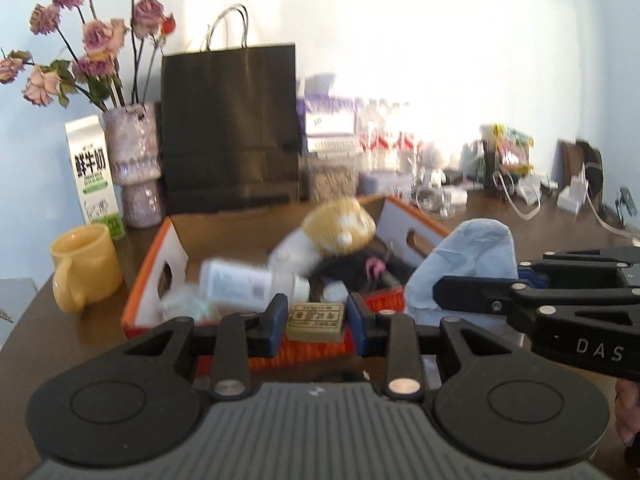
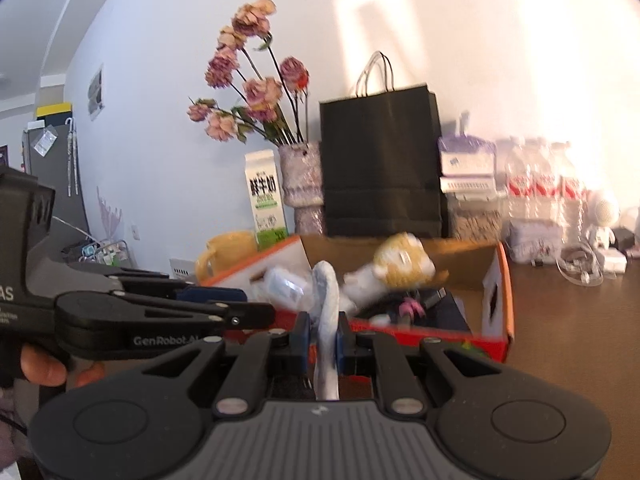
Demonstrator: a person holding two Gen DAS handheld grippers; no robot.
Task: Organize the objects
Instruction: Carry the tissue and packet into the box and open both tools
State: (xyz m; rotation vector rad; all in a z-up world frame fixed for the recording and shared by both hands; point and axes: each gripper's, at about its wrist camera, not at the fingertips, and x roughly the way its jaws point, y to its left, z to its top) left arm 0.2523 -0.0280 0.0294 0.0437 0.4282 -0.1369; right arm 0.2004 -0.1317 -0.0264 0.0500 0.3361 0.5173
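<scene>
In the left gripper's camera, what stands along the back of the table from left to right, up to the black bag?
Yellow mug → milk carton → flower vase → black paper bag.

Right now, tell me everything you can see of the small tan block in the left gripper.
The small tan block is rectangular, soap-like or cardboard-looking, with a dark printed frame and characters on its top face, too blurred to read. It lies flat and level between the left gripper's blue-padded fingers, which press its two sides, in front of the orange box.
</scene>
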